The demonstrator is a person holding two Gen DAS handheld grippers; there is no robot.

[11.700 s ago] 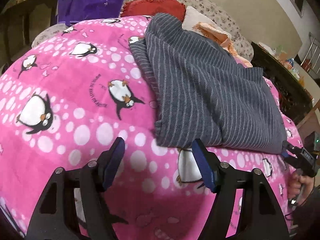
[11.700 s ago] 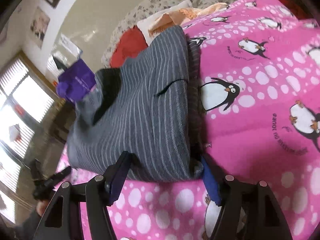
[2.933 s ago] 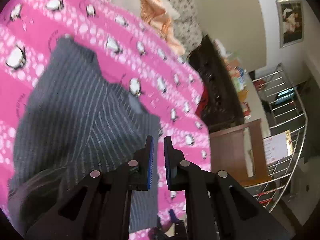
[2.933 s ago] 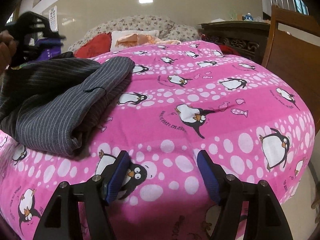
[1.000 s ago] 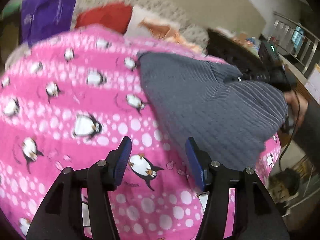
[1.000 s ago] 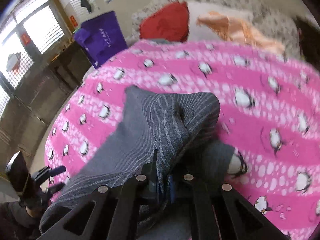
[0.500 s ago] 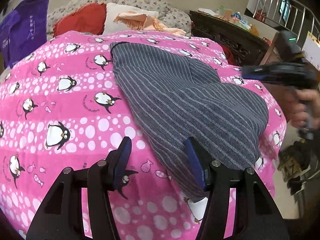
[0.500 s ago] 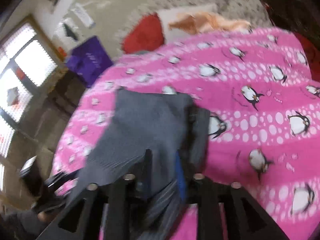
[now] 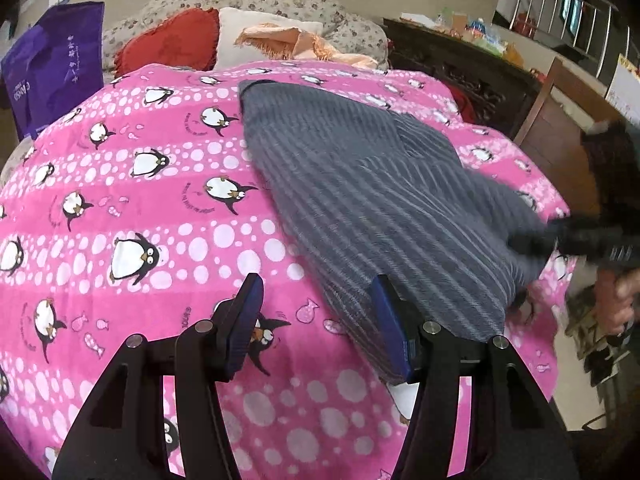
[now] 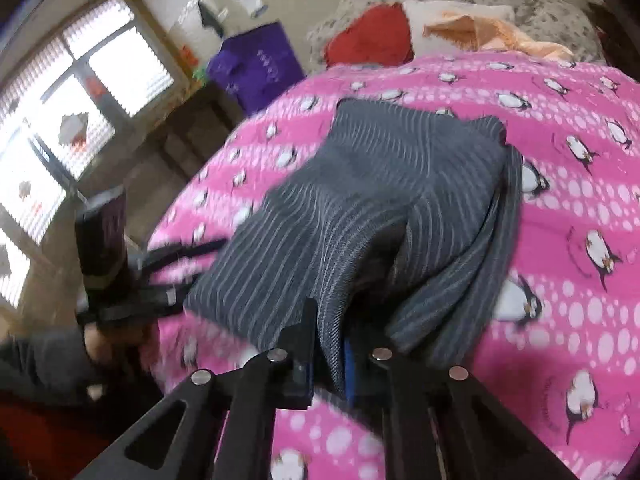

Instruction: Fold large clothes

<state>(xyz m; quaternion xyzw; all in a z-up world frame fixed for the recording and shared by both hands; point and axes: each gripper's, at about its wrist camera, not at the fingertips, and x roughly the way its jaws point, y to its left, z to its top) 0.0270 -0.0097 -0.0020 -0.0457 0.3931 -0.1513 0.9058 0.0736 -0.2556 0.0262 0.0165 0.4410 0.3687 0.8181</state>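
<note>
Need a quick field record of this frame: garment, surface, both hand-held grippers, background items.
garment: grey striped garment, partly folded, lying on the bed
surface: pink penguin blanket
left hand-held gripper: open, nothing between its fingers, hovering at the garment's near edge
right hand-held gripper: shut on a fold of the garment; its jaws have just been closing
head of bed: red cushion, white pillow with orange cloth on it
beside the bed: purple bag
image quality: motion blur in both views
</note>
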